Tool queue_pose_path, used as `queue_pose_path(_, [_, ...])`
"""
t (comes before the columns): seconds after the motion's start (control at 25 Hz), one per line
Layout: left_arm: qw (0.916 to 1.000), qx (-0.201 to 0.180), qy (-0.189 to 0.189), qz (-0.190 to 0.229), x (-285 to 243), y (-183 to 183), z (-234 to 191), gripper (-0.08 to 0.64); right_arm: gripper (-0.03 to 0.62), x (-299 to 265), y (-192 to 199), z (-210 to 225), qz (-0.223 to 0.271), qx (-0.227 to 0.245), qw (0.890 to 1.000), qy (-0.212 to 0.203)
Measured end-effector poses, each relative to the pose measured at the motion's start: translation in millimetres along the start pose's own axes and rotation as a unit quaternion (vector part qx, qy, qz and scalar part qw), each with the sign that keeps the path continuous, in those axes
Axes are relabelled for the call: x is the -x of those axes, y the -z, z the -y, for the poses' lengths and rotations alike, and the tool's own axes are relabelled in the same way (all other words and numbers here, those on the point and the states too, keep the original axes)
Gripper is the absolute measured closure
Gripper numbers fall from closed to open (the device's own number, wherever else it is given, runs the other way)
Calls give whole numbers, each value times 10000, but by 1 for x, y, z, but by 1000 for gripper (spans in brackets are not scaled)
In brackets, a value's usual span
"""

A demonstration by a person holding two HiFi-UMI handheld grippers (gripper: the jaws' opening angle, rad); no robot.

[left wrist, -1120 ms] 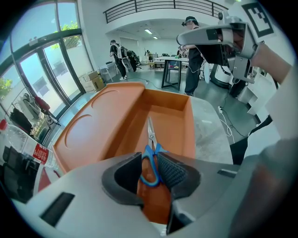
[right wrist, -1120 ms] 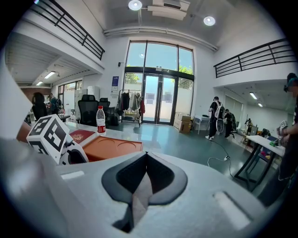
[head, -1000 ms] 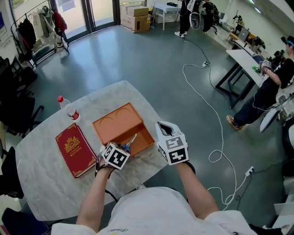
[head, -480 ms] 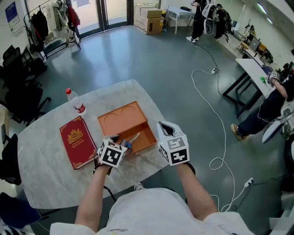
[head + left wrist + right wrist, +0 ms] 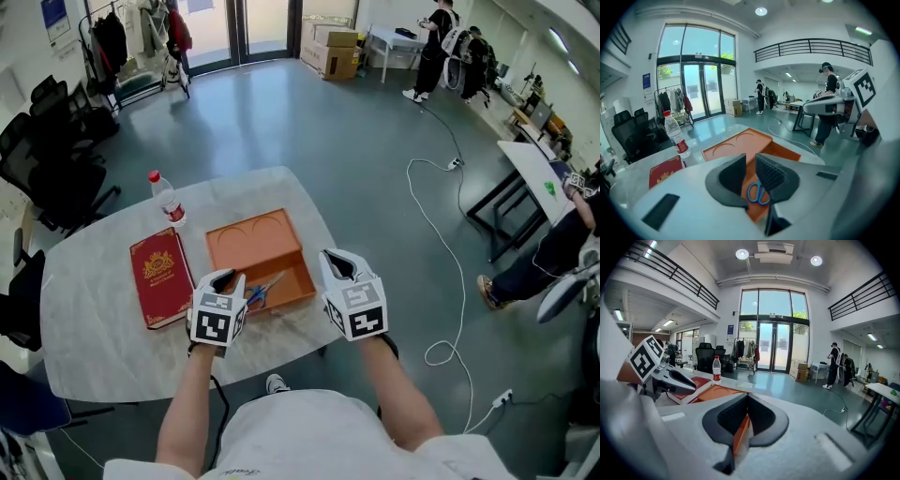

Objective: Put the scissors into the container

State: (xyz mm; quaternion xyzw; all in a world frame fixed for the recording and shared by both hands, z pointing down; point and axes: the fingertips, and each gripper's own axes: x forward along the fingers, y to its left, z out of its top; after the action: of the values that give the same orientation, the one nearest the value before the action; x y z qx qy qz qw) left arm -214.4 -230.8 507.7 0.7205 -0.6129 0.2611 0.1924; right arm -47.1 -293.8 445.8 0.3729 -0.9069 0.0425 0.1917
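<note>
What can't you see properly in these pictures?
- The scissors: in the left gripper view only the blue handles show, because the left tongs mostly hide the blades.
- The container: in the right gripper view only an orange sliver shows, and the right tongs cover the rest.
- The bottle label and the gold print on the red book: too small to read in the head view.
</note>
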Motion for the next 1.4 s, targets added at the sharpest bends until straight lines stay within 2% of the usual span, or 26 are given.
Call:
queue_pose_path(0.28, [9964, 281, -526, 605, 38, -18, 3, 511, 588, 19, -9, -3, 201, 53, 9993, -318])
queue_pose_path(0.56, [9841, 618, -1077, 1271, 76, -25, 3, 525, 588, 36, -15, -9, 415, 46, 9969, -663])
queue_pose_path(0.88, [9783, 795, -1313, 1394, 95, -15, 18, 526, 589, 53, -10, -11, 479, 117, 9951, -860])
queue_pose_path(1.4, [9794, 735, -1345, 1316, 111, 0, 37, 526, 588, 72, 0, -18, 521, 36, 9943, -928])
